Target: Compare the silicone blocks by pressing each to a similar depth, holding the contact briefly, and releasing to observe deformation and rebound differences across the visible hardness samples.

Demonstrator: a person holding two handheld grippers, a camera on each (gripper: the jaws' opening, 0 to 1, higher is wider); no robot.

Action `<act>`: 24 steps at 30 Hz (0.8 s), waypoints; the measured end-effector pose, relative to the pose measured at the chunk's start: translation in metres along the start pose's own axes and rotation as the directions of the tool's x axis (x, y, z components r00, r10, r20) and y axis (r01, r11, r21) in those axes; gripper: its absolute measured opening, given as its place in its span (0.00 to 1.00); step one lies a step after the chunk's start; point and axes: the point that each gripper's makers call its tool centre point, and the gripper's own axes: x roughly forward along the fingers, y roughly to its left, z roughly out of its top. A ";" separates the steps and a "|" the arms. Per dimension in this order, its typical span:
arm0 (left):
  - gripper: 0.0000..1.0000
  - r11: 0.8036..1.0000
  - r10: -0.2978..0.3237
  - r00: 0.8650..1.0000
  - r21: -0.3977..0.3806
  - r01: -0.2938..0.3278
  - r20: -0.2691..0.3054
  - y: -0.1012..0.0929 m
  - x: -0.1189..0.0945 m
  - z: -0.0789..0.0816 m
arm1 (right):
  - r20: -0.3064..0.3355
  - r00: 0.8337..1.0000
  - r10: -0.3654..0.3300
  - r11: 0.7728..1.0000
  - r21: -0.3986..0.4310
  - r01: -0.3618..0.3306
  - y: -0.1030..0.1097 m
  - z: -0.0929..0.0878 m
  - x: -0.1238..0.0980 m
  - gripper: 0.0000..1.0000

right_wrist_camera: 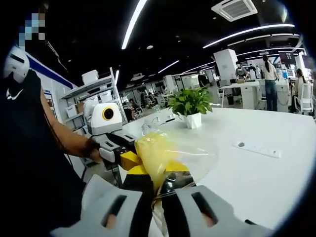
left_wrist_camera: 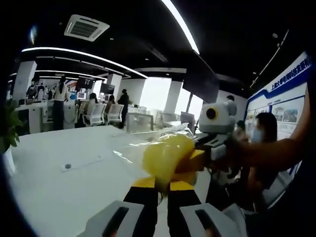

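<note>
Left gripper view: our left claw [left_wrist_camera: 159,183] and right claw [left_wrist_camera: 197,160] both pinch the clear bag [left_wrist_camera: 148,148] holding a yellow silicone block [left_wrist_camera: 165,155], raised above the white table [left_wrist_camera: 64,192]. Pressing hasn't begun; next, we judge, free the block.

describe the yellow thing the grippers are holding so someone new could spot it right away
Start from the big white table with the potted plant. Above its near edge the left gripper and right gripper meet, both pinching a clear plastic bag. The yellow block sits inside that bag, the brightest soft lump among the white surroundings.
</note>
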 end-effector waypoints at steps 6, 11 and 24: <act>0.01 1.000 0.003 1.000 -0.017 -0.003 0.001 -0.002 0.002 0.001 | 0.008 1.000 0.007 1.000 0.003 -0.007 0.000 0.000 -0.004 0.00; 0.01 1.000 0.009 1.000 -0.016 -0.009 -0.010 -0.003 0.003 0.000 | 0.021 1.000 0.019 1.000 0.014 -0.020 -0.001 -0.002 -0.005 0.00; 0.01 1.000 0.016 1.000 -0.022 -0.016 -0.003 -0.005 0.001 -0.001 | 0.006 1.000 0.028 1.000 0.014 -0.028 0.003 -0.002 -0.005 0.00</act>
